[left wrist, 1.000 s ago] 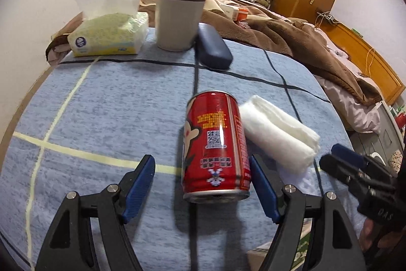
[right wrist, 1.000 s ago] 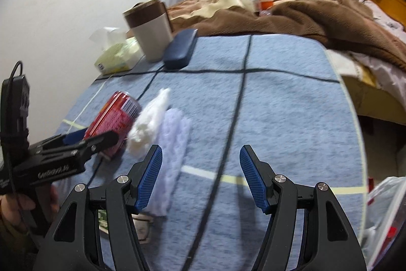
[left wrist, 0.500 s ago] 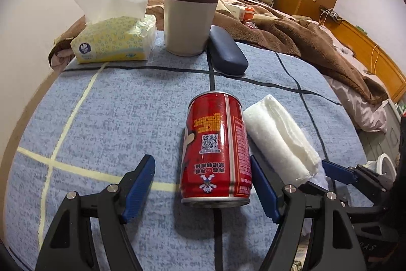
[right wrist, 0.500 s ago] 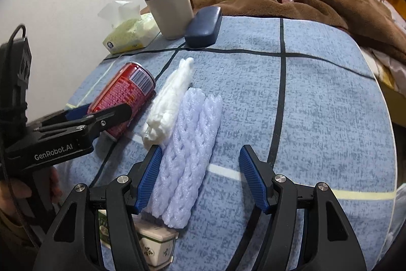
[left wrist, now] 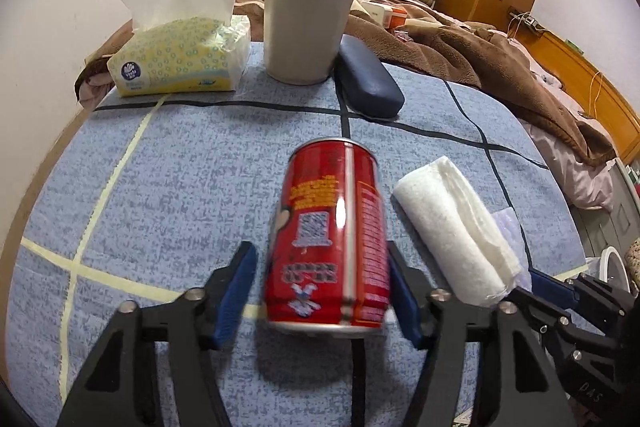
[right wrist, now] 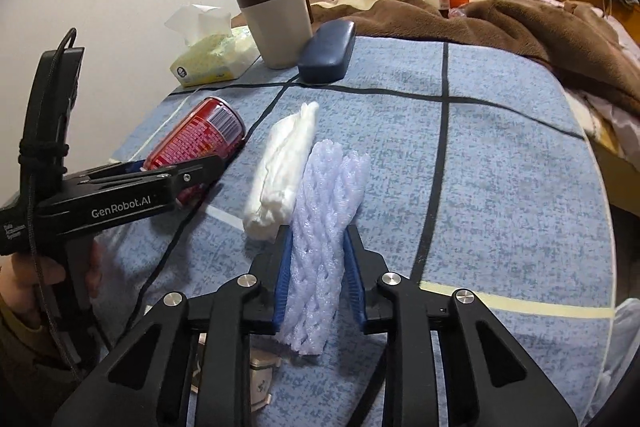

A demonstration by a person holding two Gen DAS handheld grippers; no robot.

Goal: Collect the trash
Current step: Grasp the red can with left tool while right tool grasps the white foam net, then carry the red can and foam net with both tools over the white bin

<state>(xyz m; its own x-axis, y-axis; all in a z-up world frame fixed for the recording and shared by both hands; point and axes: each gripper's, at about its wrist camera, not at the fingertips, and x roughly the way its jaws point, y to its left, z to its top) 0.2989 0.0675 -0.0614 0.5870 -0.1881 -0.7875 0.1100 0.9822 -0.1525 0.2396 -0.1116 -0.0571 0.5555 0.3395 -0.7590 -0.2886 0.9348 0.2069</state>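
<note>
A red drink can [left wrist: 332,239] lies on its side on the blue checked cloth [left wrist: 160,195], between the fingers of my left gripper [left wrist: 320,251]. Its jaws are closing: the right pad touches the can, the left pad stands a little off it. Beside the can lies a rolled white tissue [left wrist: 452,231]. In the right wrist view, my right gripper [right wrist: 317,233] is shut on a lilac foam net sleeve [right wrist: 324,187] that lies next to the tissue [right wrist: 284,167]. The can [right wrist: 200,139] and the left gripper [right wrist: 192,167] show at the left.
At the back of the cloth stand a yellow tissue box [left wrist: 180,67], a beige and brown mug [left wrist: 308,15] and a dark blue glasses case [left wrist: 368,83]. A brown blanket [left wrist: 480,59] lies behind. A small carton [right wrist: 260,383] sits under my right gripper.
Both grippers have closed in: the right one from open onto the foam net sleeve, the left one around the can, which has shifted slightly and looks blurred.
</note>
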